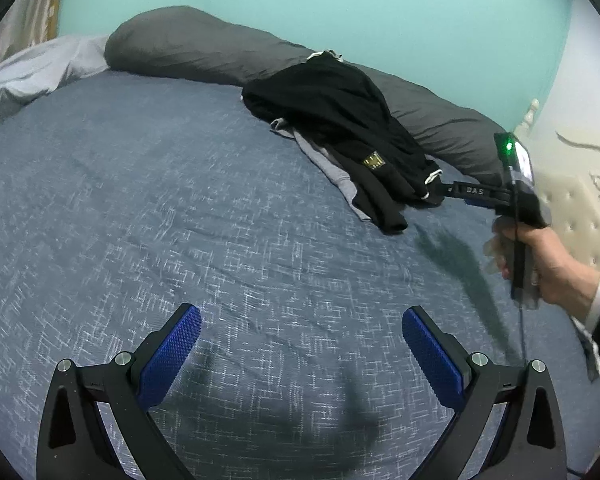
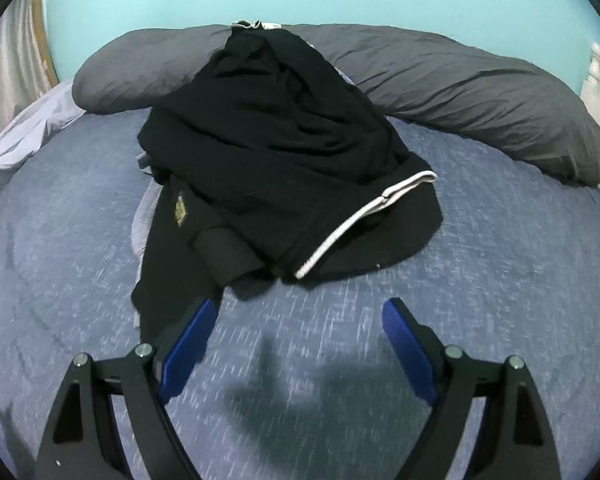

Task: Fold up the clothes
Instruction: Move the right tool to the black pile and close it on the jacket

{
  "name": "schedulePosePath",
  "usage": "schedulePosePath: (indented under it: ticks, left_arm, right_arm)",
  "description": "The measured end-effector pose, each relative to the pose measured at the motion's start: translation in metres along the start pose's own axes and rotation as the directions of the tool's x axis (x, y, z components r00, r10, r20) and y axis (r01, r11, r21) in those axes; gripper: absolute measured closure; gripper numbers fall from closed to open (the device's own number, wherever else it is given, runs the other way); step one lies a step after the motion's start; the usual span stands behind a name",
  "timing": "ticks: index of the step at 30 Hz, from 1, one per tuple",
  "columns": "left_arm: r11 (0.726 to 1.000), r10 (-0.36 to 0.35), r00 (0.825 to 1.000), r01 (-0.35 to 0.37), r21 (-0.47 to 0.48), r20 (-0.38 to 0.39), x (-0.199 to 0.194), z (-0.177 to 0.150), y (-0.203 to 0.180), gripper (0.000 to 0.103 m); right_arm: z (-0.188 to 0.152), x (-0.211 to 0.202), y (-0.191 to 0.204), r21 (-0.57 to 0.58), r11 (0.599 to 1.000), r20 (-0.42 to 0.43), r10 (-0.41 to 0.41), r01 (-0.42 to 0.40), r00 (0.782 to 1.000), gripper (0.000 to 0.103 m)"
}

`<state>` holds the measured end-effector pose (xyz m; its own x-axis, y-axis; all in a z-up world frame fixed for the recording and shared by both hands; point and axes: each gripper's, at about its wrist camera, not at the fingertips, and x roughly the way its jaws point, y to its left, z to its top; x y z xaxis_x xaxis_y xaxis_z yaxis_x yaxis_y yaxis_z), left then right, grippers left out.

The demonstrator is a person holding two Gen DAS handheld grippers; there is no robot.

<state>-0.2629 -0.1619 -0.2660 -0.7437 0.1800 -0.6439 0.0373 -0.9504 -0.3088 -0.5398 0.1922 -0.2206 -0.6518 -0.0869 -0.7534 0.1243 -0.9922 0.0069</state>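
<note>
Bed: we are viewing a blue woven bedspread (image 1: 148,208) filling most of both views; its edges are being cut off by the lens rim.
Wall: we are seeing a turquoise wall (image 1: 340,4) behind the bed.
Bolster: a long dark grey pillow (image 2: 480,92) is lying along the wall side.
Clothes: a heap of black garments (image 2: 276,152) is lying on the bedspread, its far end leaning on the pillow, its long axis running from the pillow toward the right gripper; we cannot tell how many pieces it holds.
Grey garment: a light grey piece (image 1: 332,168) is showing partly from under the heap.
Right gripper (image 2: 298,320): jaws standing wide apart, nothing between them, just short of the heap.
Left gripper (image 1: 302,328): jaws standing wide apart over bare bedspread.
</note>
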Motion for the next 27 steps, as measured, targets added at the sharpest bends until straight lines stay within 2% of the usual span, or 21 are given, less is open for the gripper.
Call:
schedulePosePath:
  ticks: [11, 14, 17, 19, 22, 25, 27]
  left_arm:
    - [1.0, -0.013, 1.0, 0.013, 0.01, 0.005, 0.002, -0.001, 0.007, 0.0]
    - [1.0, -0.023, 1.0, 0.023, -0.008, -0.003, 0.005, -0.002, 0.013, 0.0]
    - [1.0, -0.009, 1.0, 0.009, -0.015, 0.001, 0.005, -0.003, 0.017, 0.0]
    - [1.0, 0.001, 1.0, -0.001, -0.022, 0.006, 0.003, -0.002, 0.02, 0.0]
    - [1.0, 0.0, 1.0, 0.001, -0.031, 0.011, 0.002, 0.0, 0.022, 0.0]
    - [1.0, -0.002, 1.0, 0.003, -0.03, 0.008, 0.0, 0.001, 0.023, 0.0]
    - [0.999, -0.001, 1.0, 0.001, -0.034, 0.009, -0.001, 0.003, 0.024, 0.0]
  right_arm:
    - [0.017, 0.046, 0.011, -0.034, 0.998, -0.005, -0.058, 0.058, 0.998, 0.018]
    - [0.021, 0.056, 0.012, -0.025, 0.997, -0.005, -0.077, 0.077, 0.997, 0.021]
    - [0.025, 0.066, 0.012, -0.026, 0.996, -0.016, -0.083, 0.082, 0.996, 0.037]
    - [0.027, 0.068, 0.013, -0.034, 0.997, -0.015, -0.073, 0.072, 0.997, 0.058]
    - [0.03, 0.068, 0.016, -0.042, 0.997, -0.012, -0.062, 0.062, 0.998, 0.077]
    - [0.032, 0.054, 0.013, -0.026, 0.999, 0.026, -0.047, 0.048, 0.999, 0.089]
    - [0.034, 0.037, 0.008, -0.011, 0.999, 0.071, -0.029, 0.03, 0.997, 0.091]
